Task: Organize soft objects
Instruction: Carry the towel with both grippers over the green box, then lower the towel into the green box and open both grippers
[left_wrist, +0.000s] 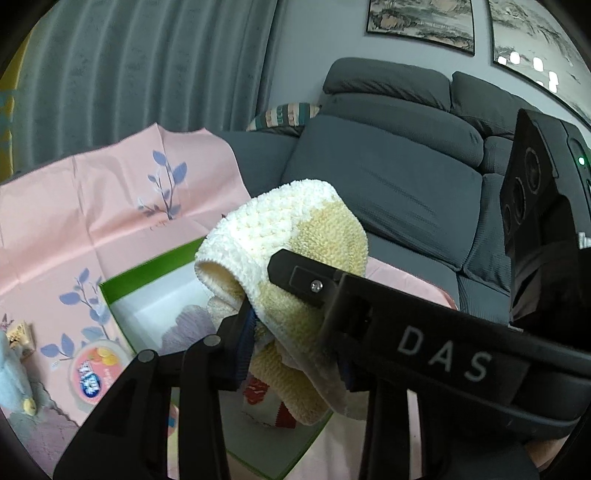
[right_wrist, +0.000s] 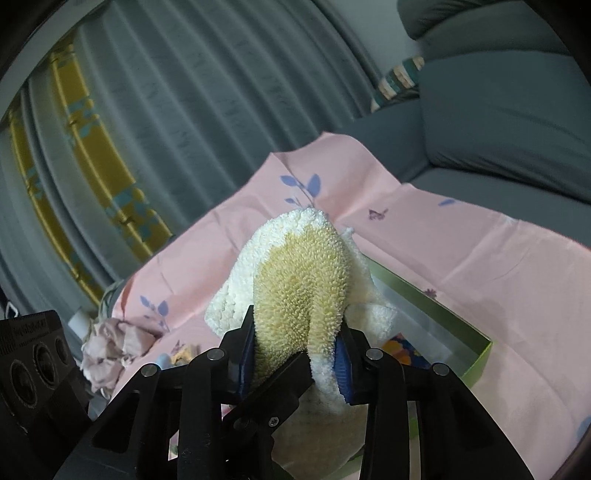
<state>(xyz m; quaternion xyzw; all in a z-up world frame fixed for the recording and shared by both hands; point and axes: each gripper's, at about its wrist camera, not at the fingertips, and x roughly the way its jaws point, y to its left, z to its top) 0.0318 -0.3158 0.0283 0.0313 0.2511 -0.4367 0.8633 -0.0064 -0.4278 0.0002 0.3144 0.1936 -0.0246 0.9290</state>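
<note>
A fluffy cream and yellow sock is held by both grippers above an open green-rimmed box. My left gripper is shut on the sock's lower part. My right gripper is shut on the same sock, and its finger crosses the left wrist view at the right. The box also shows in the right wrist view. Other soft items lie inside the box: a pale purple one and a red and white one.
A pink leaf-print cloth covers the surface under the box. A round packet and a light blue plush lie at the left. A crumpled pink cloth lies left in the right wrist view. A grey sofa stands behind.
</note>
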